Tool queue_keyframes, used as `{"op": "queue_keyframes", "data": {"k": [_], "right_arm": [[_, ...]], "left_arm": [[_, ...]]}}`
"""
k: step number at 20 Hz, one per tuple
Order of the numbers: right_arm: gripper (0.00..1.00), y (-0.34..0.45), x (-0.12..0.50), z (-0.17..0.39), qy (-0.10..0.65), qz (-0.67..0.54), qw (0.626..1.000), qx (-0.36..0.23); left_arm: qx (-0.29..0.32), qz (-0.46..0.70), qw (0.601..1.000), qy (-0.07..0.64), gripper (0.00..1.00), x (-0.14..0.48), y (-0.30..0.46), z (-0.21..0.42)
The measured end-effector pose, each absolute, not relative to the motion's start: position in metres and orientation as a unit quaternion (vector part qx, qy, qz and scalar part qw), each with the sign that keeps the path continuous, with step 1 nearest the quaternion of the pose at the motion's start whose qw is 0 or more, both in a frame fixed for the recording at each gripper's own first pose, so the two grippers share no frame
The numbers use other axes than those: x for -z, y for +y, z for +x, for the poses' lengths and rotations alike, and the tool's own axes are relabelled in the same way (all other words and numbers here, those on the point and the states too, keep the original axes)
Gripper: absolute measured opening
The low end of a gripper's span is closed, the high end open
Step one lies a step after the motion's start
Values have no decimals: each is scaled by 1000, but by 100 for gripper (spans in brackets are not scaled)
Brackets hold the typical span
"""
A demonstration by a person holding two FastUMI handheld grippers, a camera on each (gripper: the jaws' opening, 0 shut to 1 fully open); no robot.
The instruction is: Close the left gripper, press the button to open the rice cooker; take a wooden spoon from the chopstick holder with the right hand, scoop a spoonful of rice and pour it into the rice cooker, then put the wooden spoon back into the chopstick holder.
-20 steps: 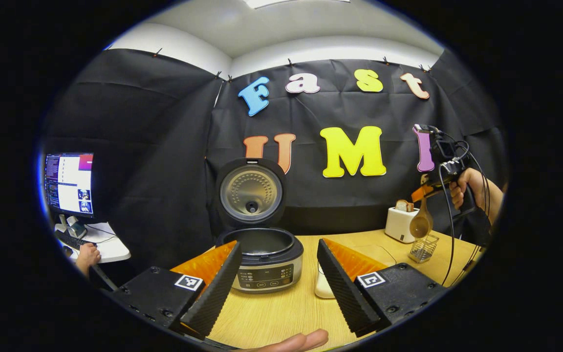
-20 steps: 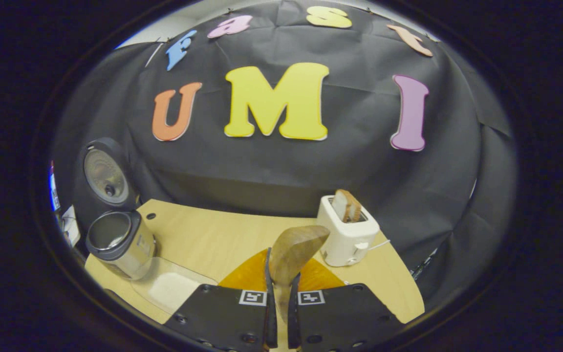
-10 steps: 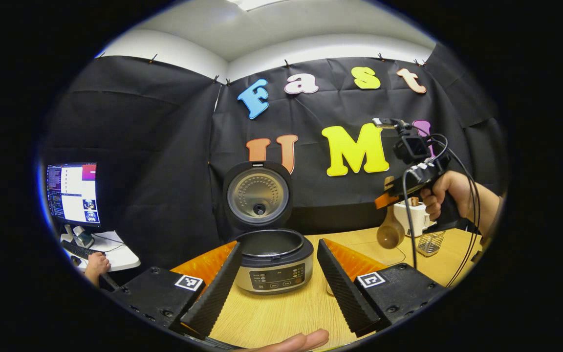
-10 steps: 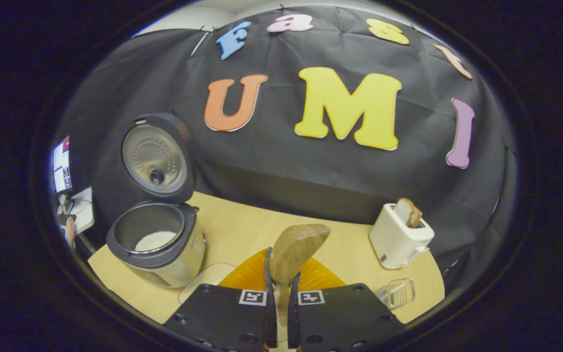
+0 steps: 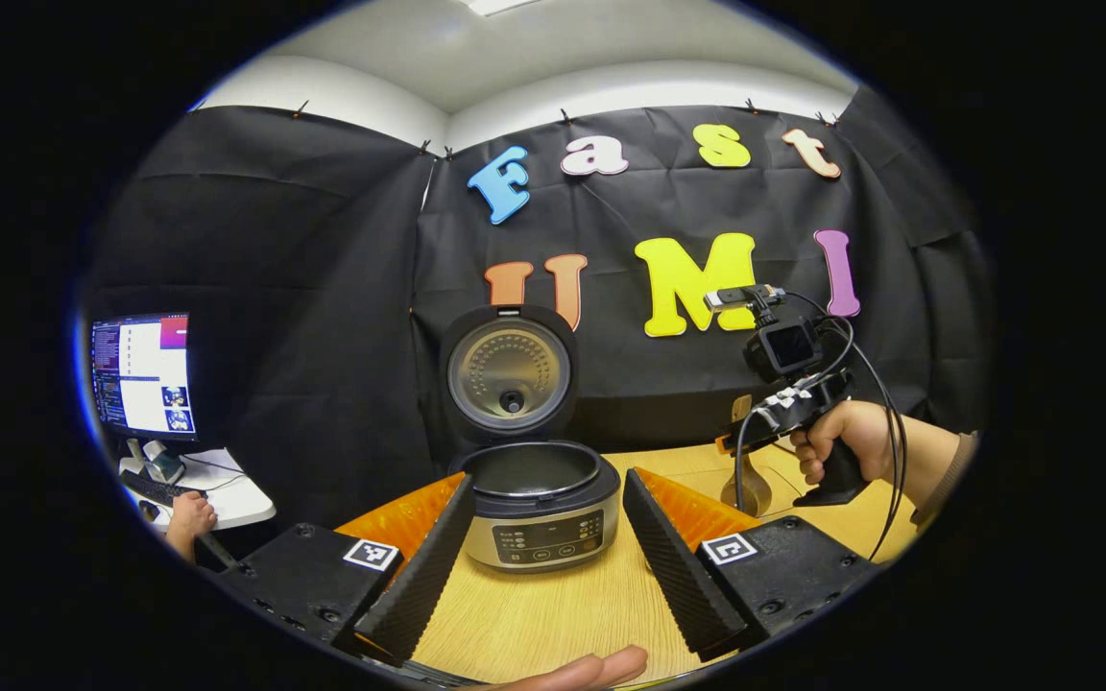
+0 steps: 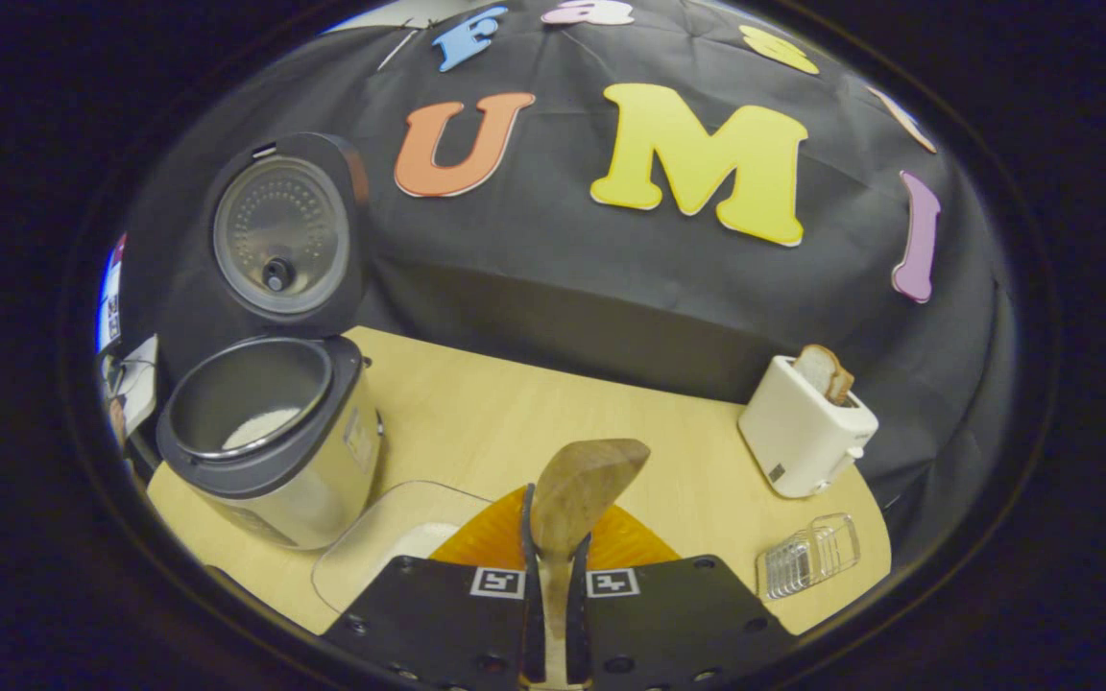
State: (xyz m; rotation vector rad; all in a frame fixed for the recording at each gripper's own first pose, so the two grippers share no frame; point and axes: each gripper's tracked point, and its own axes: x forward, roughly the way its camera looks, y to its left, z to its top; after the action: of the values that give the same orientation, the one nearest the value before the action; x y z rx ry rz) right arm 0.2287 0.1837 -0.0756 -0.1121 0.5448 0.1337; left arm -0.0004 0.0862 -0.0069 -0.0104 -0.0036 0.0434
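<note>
1. Right tongs point(image 6: 553, 576) grip the wooden spoon point(image 6: 577, 494) by its handle, bowl up and forward, above the clear rice tray point(image 6: 390, 542) on the table point(image 6: 515, 432); the left gripper view shows the same tongs point(image 5: 755, 437) in a hand point(image 5: 841, 446), with the spoon's bowl point(image 5: 747, 494) hanging down near the table.
2. Left tongs point(image 5: 543, 547) stand released, fingers wide either side of the rice cooker point(image 5: 539, 499).
3. Spoon looks light, stiff and smooth; a grasp on the handle seems sound, though loose rice could spill if tilted.
4. Rice cooker's lid point(image 6: 281, 235) is up, and white rice lies in the pot.
5. Toaster point(image 6: 807, 427) with bread and the mesh chopstick holder point(image 6: 807, 557) sit to the right.
6. No brand or label on the appliances is legible; the cooker's panel print is too small to read.
</note>
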Motion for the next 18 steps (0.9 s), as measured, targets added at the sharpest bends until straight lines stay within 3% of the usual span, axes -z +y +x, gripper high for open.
{"op": "queue_keyframes", "data": {"k": [6, 13, 18], "right_arm": [[8, 188, 77, 233, 216, -52, 975, -9], [8, 200, 97, 229, 204, -74, 975, 50], [8, 251, 103, 216, 226, -20, 974, -21]], "left_arm": [[-32, 10, 999, -6, 99, 6, 89, -2], [-43, -30, 999, 8, 98, 10, 102, -1], [-46, -32, 998, 20, 99, 17, 104, 2]]}}
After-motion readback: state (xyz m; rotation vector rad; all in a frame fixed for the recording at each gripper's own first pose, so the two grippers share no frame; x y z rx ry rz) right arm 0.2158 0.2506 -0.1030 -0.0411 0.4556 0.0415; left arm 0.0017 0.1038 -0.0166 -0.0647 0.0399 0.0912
